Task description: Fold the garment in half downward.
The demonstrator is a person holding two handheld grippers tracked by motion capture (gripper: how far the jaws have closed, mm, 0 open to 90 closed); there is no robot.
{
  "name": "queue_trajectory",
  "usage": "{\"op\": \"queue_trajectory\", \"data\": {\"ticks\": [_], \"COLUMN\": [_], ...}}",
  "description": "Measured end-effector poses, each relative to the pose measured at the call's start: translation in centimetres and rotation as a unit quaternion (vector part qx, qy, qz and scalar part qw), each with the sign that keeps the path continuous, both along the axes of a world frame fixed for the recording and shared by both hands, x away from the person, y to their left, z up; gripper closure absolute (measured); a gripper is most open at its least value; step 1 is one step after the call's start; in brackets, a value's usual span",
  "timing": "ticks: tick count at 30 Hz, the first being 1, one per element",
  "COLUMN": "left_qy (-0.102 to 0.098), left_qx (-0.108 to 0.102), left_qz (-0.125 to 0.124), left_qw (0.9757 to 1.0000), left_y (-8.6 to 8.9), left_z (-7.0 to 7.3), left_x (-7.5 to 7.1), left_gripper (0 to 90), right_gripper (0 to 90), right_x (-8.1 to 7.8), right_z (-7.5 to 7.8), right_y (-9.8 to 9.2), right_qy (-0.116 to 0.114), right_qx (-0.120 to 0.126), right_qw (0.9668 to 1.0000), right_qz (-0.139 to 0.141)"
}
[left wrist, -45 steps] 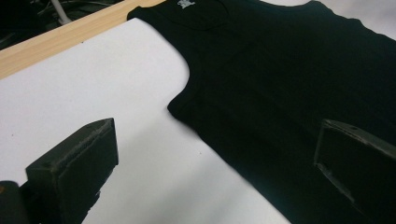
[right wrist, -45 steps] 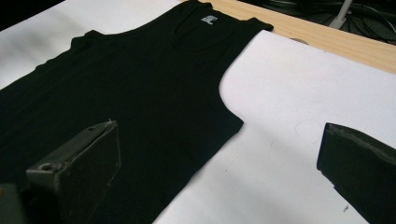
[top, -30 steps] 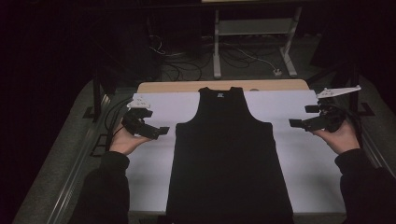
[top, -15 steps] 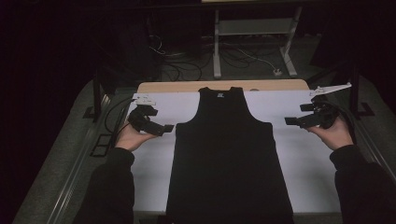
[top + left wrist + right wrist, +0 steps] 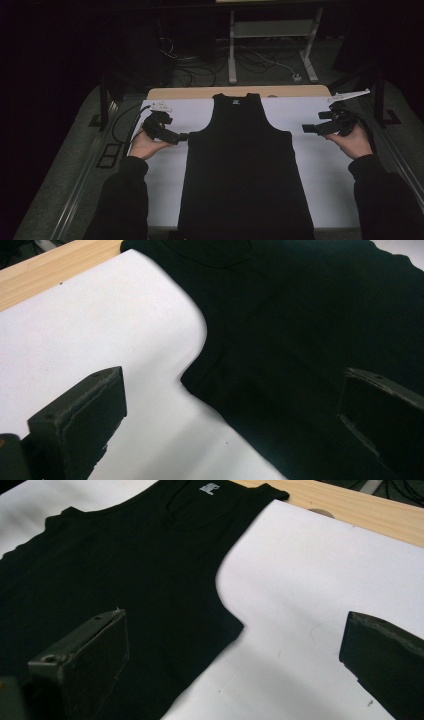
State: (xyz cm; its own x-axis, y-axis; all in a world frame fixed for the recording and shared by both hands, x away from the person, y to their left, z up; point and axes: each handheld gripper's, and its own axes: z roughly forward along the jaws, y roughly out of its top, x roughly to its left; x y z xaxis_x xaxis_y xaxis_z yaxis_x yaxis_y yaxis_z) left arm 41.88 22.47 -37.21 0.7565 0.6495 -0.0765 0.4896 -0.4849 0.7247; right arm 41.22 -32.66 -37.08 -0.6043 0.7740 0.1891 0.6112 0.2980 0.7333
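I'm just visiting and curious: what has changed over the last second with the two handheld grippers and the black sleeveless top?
Both hands moved forward along the table. The left gripper closed in on the armhole edge of the black sleeveless top; the right gripper stayed a little off its side. Neither has taken hold, and both sets of jaws stand open. The top lies flat on the white table cover as before.

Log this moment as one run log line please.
black tank top flat on white sheet | left gripper open at armpit corner | right gripper open, apart
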Motion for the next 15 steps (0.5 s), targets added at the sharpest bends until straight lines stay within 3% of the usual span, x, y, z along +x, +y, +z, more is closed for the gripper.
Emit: {"op": "queue_trajectory", "data": {"ticks": [10, 12, 15], "left_qy": [0.009, 0.011, 0.009], "left_qx": [-0.008, -0.017, -0.011], "left_qz": [0.004, 0.002, -0.004], "left_qw": [0.9999, 0.9998, 0.9999], "left_y": [0.0, -0.2, -0.6], "left_z": [-1.1, -1.4, -1.8], "left_x": [0.9, 1.1, 1.2], "left_gripper": [0.0, 0.0, 0.0], "right_gripper": [0.0, 0.0, 0.0], "right_x": [0.8, 1.0, 1.2], "right_z": [-1.0, -1.3, -1.6], "right_y": [-0.1, 0.0, -0.1], "right_qy": [0.010, 0.013, 0.015], "right_qx": [-0.003, -0.005, -0.005], "right_qw": [0.9999, 0.9999, 0.9998], "right_qz": [-0.004, -0.006, -0.008]}}
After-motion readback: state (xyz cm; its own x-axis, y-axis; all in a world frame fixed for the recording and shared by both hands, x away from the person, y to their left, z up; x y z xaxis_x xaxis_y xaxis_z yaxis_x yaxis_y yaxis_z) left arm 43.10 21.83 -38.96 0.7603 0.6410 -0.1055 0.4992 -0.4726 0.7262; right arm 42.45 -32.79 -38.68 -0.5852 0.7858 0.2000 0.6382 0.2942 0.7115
